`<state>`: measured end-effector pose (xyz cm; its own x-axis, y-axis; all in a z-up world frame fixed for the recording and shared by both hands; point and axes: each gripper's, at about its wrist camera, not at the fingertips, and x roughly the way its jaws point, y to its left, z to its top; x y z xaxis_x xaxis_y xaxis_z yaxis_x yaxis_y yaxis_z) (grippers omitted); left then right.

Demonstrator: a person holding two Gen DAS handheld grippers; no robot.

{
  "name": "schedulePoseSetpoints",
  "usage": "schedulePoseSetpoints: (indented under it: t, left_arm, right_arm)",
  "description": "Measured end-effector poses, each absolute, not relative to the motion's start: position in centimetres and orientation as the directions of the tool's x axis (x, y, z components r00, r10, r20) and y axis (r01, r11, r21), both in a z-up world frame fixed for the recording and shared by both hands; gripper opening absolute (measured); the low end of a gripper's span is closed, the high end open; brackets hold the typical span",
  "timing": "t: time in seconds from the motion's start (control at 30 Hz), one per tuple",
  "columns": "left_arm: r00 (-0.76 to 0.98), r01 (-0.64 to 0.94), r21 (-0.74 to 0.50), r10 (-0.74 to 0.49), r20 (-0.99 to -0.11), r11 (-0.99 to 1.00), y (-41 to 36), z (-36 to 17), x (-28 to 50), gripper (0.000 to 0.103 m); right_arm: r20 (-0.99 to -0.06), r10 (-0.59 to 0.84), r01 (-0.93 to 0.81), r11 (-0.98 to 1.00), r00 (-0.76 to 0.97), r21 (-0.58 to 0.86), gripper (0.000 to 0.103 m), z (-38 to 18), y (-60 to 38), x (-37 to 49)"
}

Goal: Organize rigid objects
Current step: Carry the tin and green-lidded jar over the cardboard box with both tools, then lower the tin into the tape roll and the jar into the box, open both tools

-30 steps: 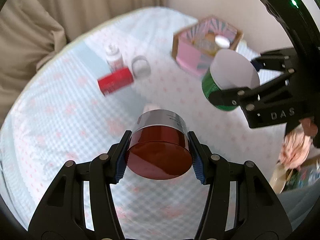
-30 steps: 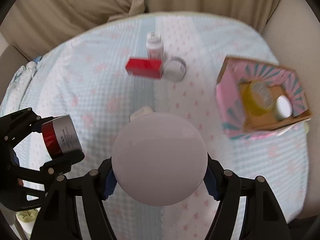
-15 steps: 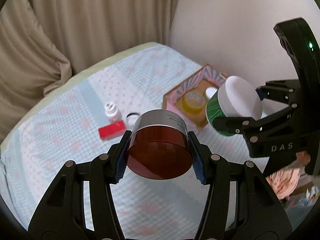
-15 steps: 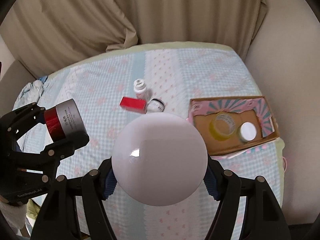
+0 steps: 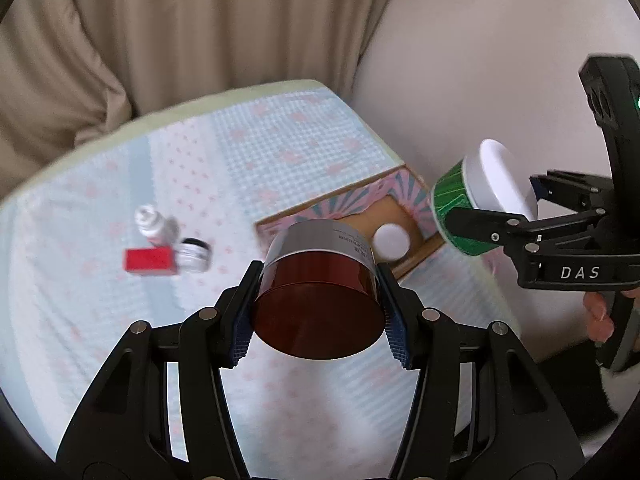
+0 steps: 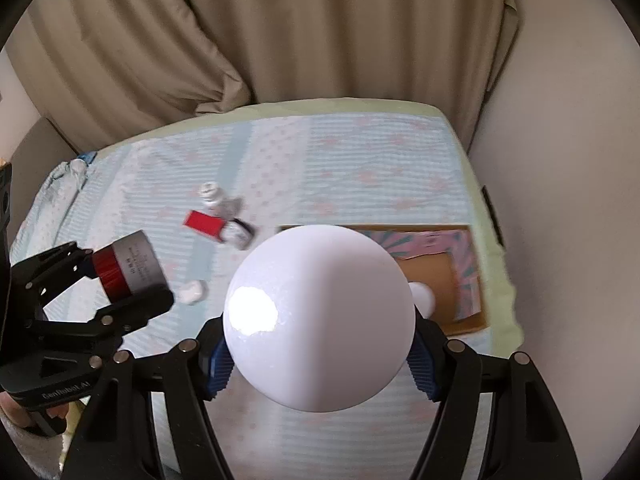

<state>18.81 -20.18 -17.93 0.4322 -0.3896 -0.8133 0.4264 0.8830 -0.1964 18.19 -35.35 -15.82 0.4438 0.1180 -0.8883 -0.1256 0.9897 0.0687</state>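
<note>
Jar (image 5: 318,300) clamped between left hand-held gripper (image 5: 318,318) fingers.

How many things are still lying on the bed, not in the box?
4: a white bottle, a red box beside it, a small jar, and a white lump. More may hide behind the grippers.

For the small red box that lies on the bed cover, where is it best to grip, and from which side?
Grip the small red rectangular box across its two long faces, coming from above. It lies flat; the white bottle and small round jar crowd one end.
</note>
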Motion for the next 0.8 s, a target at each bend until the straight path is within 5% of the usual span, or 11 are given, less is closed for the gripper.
schedulePoseSetpoints:
  t: [0.8]
  left_arm:
    - [0.208, 0.262, -0.236, -0.294, -0.933, 0.936, -34.0, -36.8, 30.5, 0.051]
  right_arm:
    - [-0.943, 0.032, -0.188, 0.982, 0.330, -0.032, 0.067, -32.7, -49.2, 30.1]
